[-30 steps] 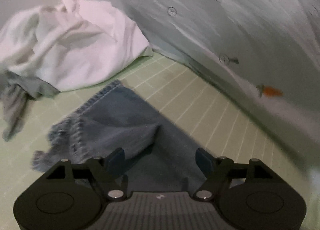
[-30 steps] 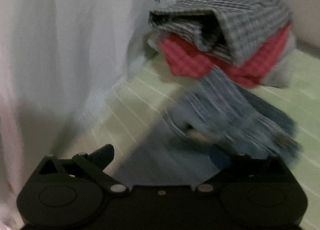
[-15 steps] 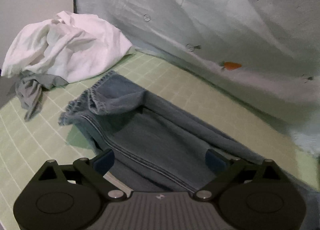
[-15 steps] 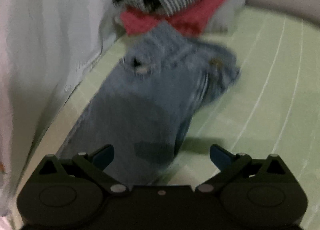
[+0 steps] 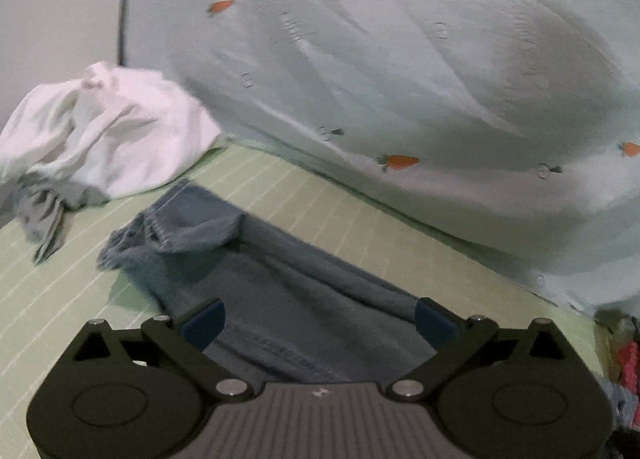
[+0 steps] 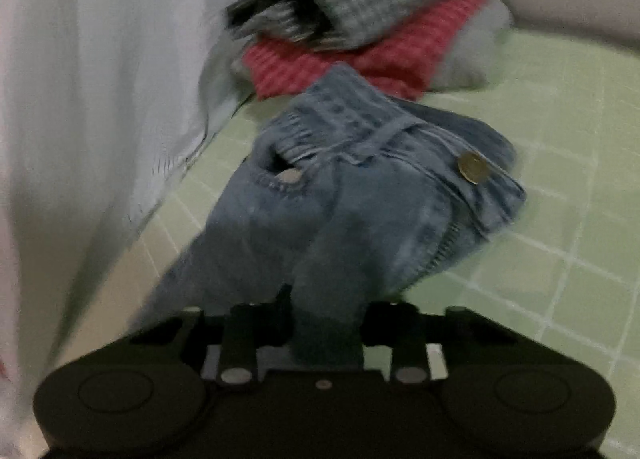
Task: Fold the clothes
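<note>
A home, most likely a bedroom. A pale green grid-lined mat covers the surface, bordered from 10 to 3 o'clock by carrot-print bedding. Loose laundry lies about: crumpled white garment at 9 o'clock, checked clothes heaped.

Black left gripper with blue pads, ribbed grey base, silver screws.
</note>
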A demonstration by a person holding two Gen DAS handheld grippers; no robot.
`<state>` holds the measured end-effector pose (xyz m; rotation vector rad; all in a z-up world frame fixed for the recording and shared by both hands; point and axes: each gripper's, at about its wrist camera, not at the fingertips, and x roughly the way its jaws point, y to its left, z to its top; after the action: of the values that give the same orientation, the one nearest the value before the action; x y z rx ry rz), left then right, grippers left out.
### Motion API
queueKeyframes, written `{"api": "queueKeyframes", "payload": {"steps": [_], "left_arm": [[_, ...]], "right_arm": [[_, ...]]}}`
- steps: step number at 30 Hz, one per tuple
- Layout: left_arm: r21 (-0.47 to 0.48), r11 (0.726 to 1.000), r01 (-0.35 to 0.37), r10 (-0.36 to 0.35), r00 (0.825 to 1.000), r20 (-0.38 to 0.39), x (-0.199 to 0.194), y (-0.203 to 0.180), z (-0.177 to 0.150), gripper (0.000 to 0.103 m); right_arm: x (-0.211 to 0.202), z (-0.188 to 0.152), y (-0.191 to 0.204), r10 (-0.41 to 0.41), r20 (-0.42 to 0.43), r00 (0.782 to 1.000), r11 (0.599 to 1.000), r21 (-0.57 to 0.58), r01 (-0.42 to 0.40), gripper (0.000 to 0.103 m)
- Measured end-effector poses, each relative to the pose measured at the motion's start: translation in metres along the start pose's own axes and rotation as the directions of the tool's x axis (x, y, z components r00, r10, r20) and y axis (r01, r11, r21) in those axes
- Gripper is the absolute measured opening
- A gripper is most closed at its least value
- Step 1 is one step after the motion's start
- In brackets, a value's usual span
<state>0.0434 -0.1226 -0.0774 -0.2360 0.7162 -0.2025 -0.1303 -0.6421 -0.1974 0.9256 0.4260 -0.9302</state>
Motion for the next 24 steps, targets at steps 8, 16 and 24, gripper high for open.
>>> {"api": "queueKeyframes", "payload": {"steps": [8,16,24], "left_arm": [[-0.058,0.992,-0.111,0.11,0.994,-0.011,-0.01,0.037,-0.005,0.1],[-0.014,0.989,-0.145,0.141,0.979,-0.146,0.017,0.06,-0.02,0.1],[0.215,0.965,-0.152,0.212,0.931,-0.296,0.061,0.057,-0.041,0.1]], "right_arm": [[-0.037,0.021,-0.054,-0.152,0.069,0.986,0.987,-0.032,0.155,0.023],[-0.042,0.037,-0.059,-0.272,0.044,0.961,0.951,-0.14,0.275,0.053],[-0.08,-0.023,0.003,-0.255,0.061,0.965,0.921,-0.29,0.261,0.095]]}}
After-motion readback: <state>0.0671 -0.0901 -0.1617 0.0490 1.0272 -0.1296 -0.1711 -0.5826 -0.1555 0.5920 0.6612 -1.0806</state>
